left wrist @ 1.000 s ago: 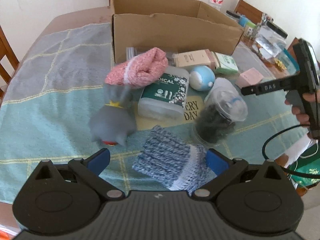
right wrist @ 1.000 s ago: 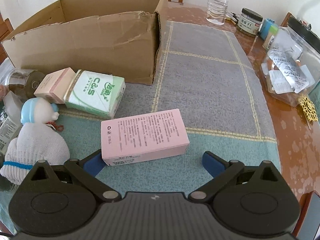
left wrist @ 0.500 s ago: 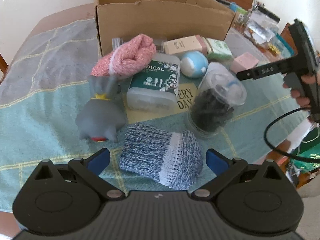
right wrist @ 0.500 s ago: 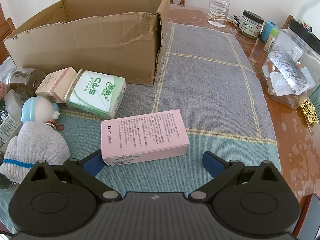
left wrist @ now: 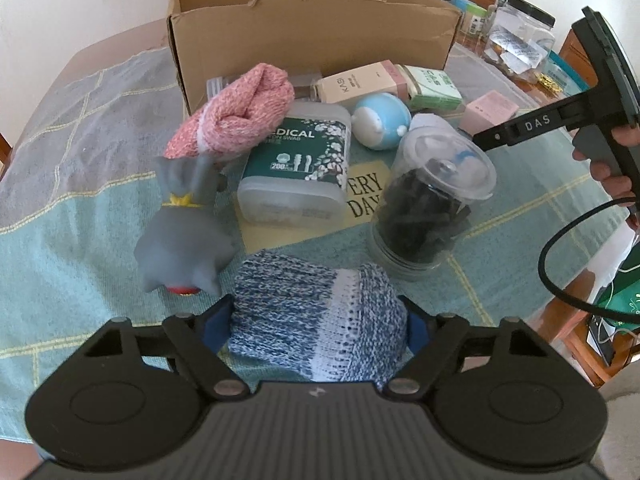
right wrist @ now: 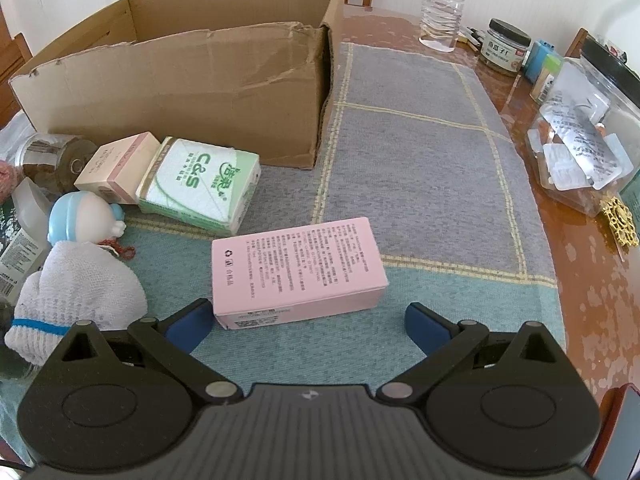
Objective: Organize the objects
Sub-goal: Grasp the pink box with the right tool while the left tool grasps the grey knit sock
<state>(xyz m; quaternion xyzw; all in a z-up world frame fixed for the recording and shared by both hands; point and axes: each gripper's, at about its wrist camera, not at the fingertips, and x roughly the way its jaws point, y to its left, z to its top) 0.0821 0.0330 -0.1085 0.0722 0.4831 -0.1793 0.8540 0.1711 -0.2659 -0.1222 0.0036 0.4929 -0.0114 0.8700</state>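
Observation:
A rolled blue-and-white knitted glove (left wrist: 316, 312) lies on the green tablecloth, filling the gap between the blue pads of my left gripper (left wrist: 317, 325), which is shut on its sides. Behind it are a grey toy (left wrist: 184, 236), a pink knitted glove (left wrist: 240, 120), a swab box (left wrist: 296, 172) and a clear jar of dark pieces (left wrist: 428, 216). The open cardboard box (left wrist: 312, 40) stands at the back. My right gripper (right wrist: 308, 328) is open just short of a pink box (right wrist: 296, 268), its left pad by the box's front corner.
A tissue pack (right wrist: 200, 184), a beige carton (right wrist: 116, 168), a blue round toy (right wrist: 80, 220) and a white glove (right wrist: 80, 288) lie left of the pink box. A water bottle (right wrist: 442, 4) and plastic jars (right wrist: 580, 140) stand along the right table edge.
My left gripper moved forward over the blue knitted glove and its fingers narrowed onto it. The right gripper has barely shifted and stays open.

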